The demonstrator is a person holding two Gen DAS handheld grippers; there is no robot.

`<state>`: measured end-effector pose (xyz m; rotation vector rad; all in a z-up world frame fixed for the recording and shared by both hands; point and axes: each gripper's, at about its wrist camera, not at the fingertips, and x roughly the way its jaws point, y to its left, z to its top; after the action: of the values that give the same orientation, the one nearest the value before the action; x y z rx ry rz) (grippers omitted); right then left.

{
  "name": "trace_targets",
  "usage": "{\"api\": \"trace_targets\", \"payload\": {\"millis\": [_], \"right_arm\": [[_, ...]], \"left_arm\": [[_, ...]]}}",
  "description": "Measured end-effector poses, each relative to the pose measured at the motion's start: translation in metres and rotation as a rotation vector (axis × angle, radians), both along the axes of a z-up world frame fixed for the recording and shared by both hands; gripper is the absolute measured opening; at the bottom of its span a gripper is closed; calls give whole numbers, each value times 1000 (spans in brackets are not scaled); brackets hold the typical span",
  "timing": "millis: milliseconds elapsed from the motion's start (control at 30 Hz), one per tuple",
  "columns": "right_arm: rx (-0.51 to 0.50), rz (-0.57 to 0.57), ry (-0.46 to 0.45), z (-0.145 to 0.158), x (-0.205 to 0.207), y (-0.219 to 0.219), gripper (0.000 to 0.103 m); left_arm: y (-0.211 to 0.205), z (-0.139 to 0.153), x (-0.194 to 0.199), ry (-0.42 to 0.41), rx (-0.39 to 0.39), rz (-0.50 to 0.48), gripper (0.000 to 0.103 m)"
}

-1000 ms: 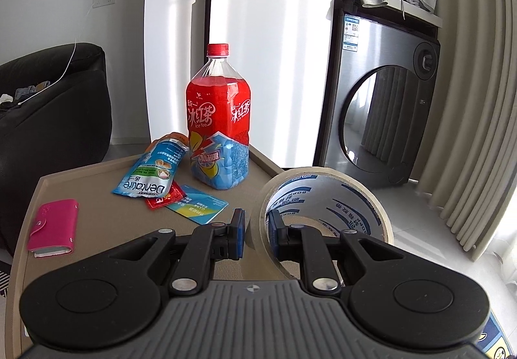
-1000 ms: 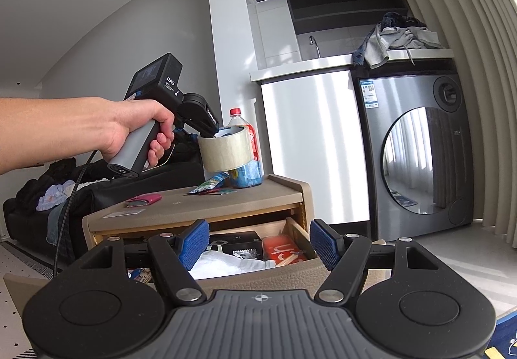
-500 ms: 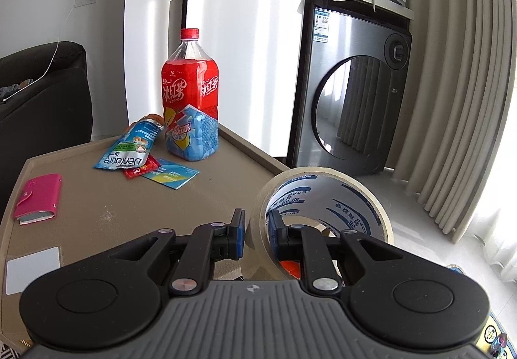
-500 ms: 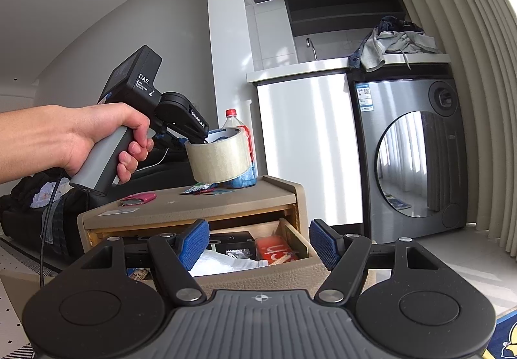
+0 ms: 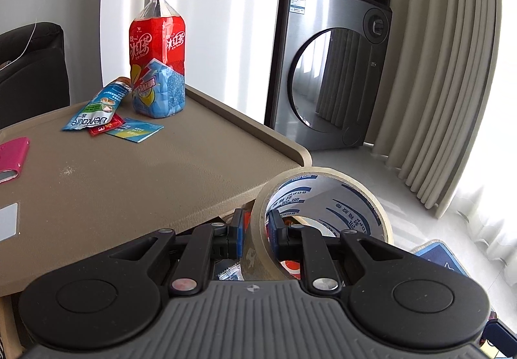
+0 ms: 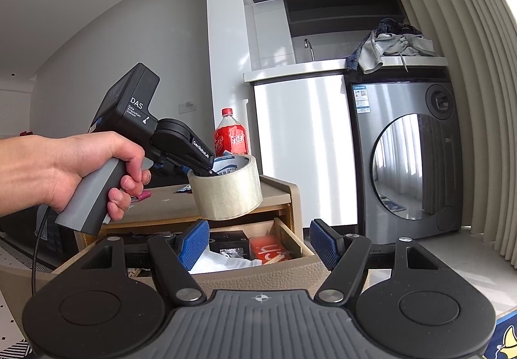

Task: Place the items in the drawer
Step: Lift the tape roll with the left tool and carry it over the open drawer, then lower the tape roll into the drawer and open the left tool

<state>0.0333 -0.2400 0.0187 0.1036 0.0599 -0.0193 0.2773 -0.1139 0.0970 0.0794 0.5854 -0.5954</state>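
Left wrist view: the left claw (image 5: pixel 255 231) is clamped on the wall of the tape roll (image 5: pixel 323 217), one blue pad outside it and one inside, low in the frame just past the right edge of the bench (image 5: pixel 135 178). Right wrist view: the roll hangs at frame centre from that claw, above the open drawer (image 6: pixel 290 236), which holds a black box and a red packet. The right claw (image 6: pixel 260 244) stands wide apart at the bottom, gripping nothing

The left gripper (image 5: pixel 256 234) pinches the tape roll's (image 5: pixel 323 217) wall beyond the table (image 5: pixel 145 178) edge.
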Motion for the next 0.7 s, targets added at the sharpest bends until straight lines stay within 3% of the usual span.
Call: {"api": "trace_targets", "payload": {"millis": [700], "right_arm": [[-10, -6, 11, -2, 4, -1, 73]], "left_arm": [[-13, -33, 2, 113, 36, -50, 18]]}}
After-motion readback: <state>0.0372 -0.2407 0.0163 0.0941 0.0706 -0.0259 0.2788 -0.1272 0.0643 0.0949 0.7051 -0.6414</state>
